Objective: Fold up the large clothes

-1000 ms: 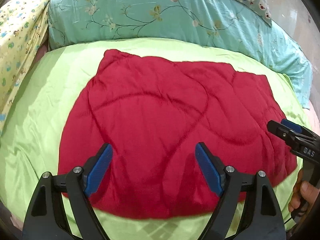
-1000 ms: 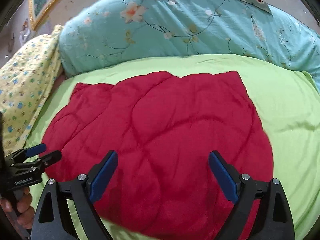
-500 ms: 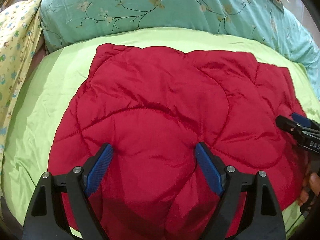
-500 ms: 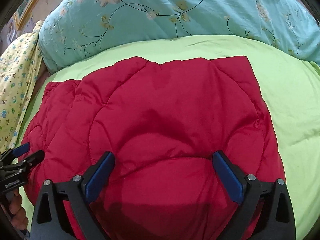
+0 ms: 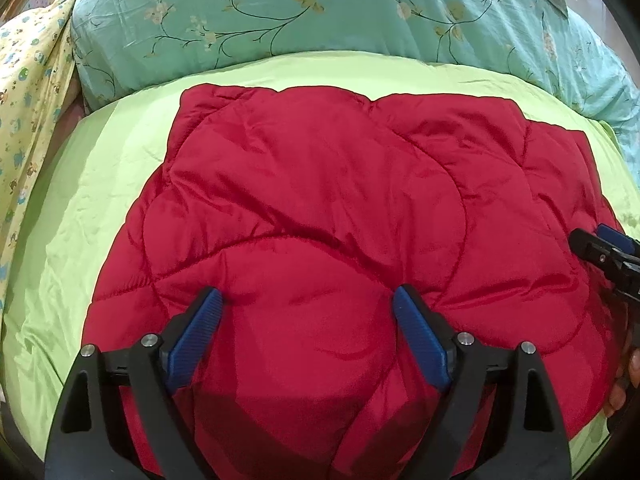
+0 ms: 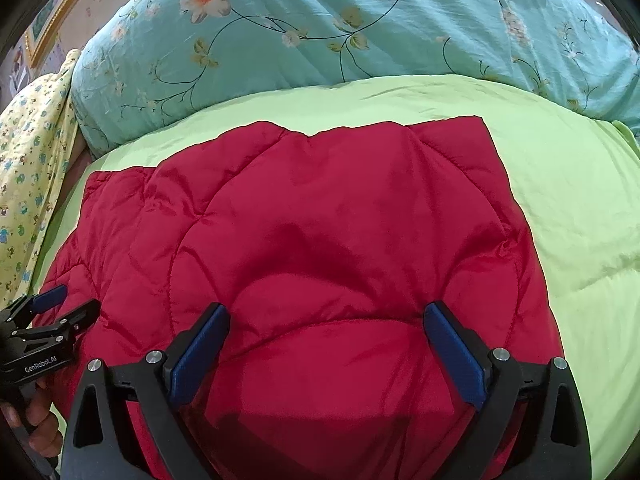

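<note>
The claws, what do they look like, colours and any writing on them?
Both look alike: the left claw and right claw have black angular frames with triangular cutouts, silver round bolts and ribbed blue pads inside each finger. The left one's side reads "GenRobot.AI" in white. Bare fingers grip its handle; no sleeves or cables show.

Before you lies a lime-green bedsheet (image 5: 100, 208). Behind it rests a teal floral pillow (image 6: 320, 32), and at your left hangs a yellow printed cloth (image 5: 28, 92).
</note>
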